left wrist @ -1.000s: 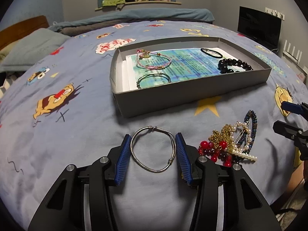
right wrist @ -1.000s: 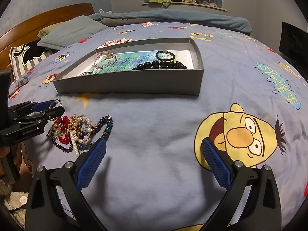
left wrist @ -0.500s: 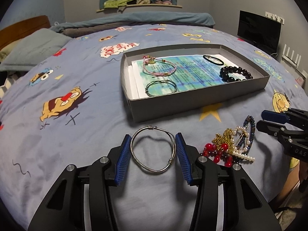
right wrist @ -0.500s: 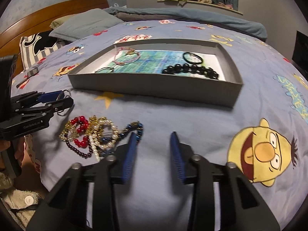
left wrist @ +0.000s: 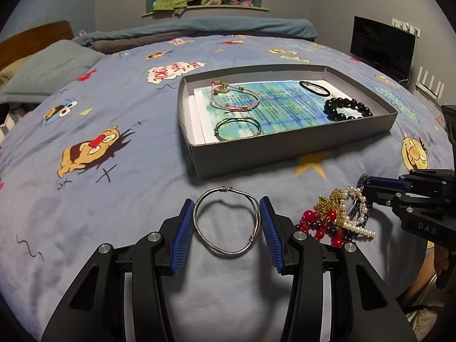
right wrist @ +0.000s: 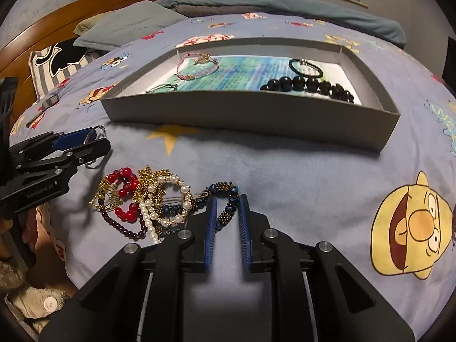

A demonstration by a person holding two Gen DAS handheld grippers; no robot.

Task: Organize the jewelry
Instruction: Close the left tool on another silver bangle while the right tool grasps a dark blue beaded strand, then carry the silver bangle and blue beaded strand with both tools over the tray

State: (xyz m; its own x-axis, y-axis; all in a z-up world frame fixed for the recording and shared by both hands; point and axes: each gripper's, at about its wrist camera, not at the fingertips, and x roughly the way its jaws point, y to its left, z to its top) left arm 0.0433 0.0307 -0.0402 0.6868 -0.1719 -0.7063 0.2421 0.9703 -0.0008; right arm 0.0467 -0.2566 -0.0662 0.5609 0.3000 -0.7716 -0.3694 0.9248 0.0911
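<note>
Cartoon-print blue bedspread, grey pillow, wooden headboard behind

- Left hand-held gripper: it points forward, low over the bed. Its two blue-padded fingers stand apart, one on each side of a silver wire bangle. Both pads lie against or just beside the bangle's outer edge; whether they press it cannot be told.
- Right hand-held gripper: it also sits low over the bed, its jaws drawn close, with a narrow gap between the blue pads. A dark blue beaded bracelet runs into that gap; contact with the pads cannot be made out.
- In the left wrist view, the right gripper enters from the right edge, fingers pointing left.
</note>
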